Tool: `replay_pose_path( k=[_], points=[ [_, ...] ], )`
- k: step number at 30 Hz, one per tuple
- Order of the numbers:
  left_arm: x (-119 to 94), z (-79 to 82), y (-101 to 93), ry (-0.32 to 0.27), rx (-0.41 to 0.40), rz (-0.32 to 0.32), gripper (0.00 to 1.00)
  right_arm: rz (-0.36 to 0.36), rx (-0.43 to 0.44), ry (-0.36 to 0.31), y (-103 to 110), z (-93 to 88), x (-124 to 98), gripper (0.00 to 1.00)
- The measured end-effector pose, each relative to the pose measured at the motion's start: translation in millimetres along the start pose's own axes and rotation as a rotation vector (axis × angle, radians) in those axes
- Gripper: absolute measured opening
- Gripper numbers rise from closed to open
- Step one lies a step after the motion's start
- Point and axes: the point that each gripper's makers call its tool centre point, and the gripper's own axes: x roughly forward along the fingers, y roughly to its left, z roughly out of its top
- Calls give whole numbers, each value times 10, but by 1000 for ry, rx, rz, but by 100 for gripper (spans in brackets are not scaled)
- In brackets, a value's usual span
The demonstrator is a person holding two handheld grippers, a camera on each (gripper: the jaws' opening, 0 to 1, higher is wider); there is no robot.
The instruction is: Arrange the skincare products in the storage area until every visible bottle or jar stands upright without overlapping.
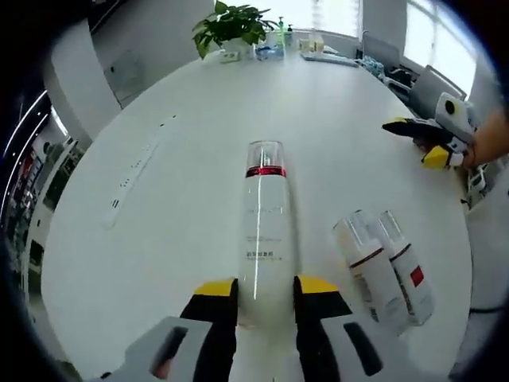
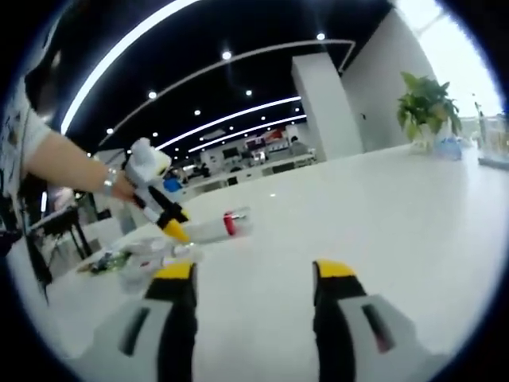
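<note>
Left gripper point(image 1: 266, 294) low over the white table point(image 1: 191, 159), jaws either side of the base of a tall clear bottle point(image 1: 264, 231) with a red band under its clear cap. The bottle lies on its side, pointing away along the table; the yellow jaw tips sit against or just beside it — whether they press it I cannot tell. In the right gripper view the same bottle point(image 2: 213, 228) lies flat with the left gripper point(image 2: 171, 227) at its end.

Two smaller white bottles point(image 1: 386, 267) with red marks lie side by side on the table, touching, just right of the tall one.

Right gripper point(image 2: 254, 274) hangs above bare table, jaws spread wide, nothing between them. In the left gripper view it point(image 1: 421, 142) is off at the table's right edge, well apart from the bottles.

Far end of the table — a potted plant point(image 1: 231, 28) and a few small items point(image 1: 298, 44), too small to tell.
</note>
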Motion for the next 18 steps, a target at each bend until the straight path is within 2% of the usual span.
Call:
replay_pose_path(
  k=[5, 8, 10, 12, 18],
  points=[
    [-4, -21, -114, 8, 28, -11, 26, -26, -8, -29, -118, 210, 102, 55],
    [-16, -39, -174, 2, 29, -18, 26, -55, -101, 53, -253, 208, 205, 54],
    [-24, -53, -211, 0, 23, -21, 26, -53, -132, 105, -302, 214, 281, 51],
    [-30, -68, -247, 2, 25, -21, 26, -24, -146, 126, -281, 268, 369, 48],
    [-42, -101, -337, 14, 43, -18, 26, 139, -176, 214, -114, 343, 647, 45]
  ],
)
